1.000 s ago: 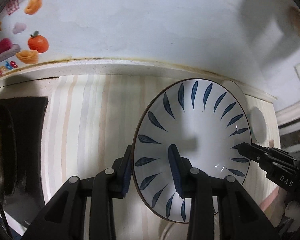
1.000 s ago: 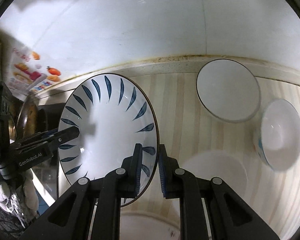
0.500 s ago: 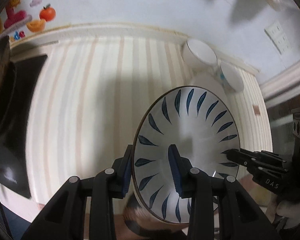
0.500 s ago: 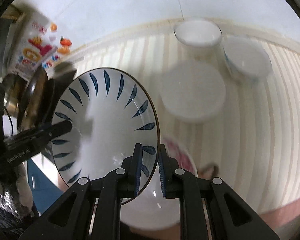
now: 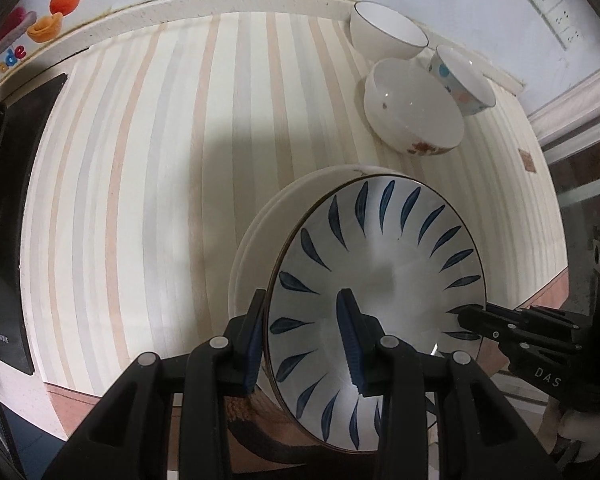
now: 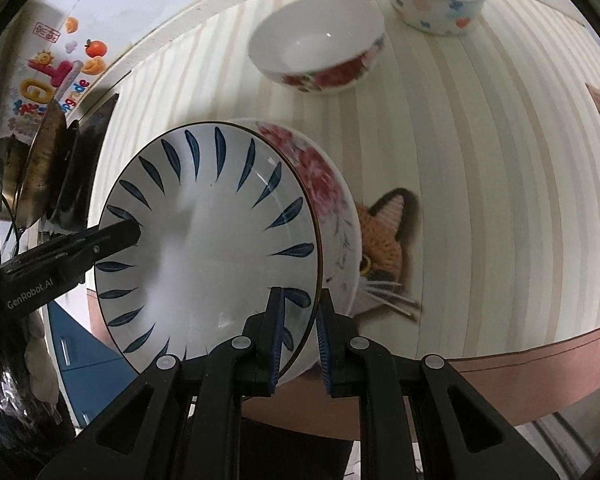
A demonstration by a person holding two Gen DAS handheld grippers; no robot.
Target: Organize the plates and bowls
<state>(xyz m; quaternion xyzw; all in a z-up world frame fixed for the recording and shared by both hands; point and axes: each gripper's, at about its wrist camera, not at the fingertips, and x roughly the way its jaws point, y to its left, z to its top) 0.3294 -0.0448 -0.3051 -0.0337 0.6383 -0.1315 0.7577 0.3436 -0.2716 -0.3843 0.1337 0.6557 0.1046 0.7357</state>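
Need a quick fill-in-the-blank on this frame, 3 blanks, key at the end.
1. The blue-leaf plate is gripped at its rim by ___ grippers at once.
2. Behind the held plate sits a dish decorated with pink ___.
3. At the far end of the striped table stand ___ bowls.

Missing words: two; flowers; three

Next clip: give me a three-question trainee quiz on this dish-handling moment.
1. True or false: both tools grip the blue-leaf white plate.
2. How many bowls stand at the table's far end?
3. What lies directly behind the held plate: A) a floral-rimmed white plate, B) a pan, C) a cup?

Key:
1. True: left tool and right tool clamp opposite rims.
2. Three: plain white bowl, red-flowered bowl, dotted bowl.
3. A.
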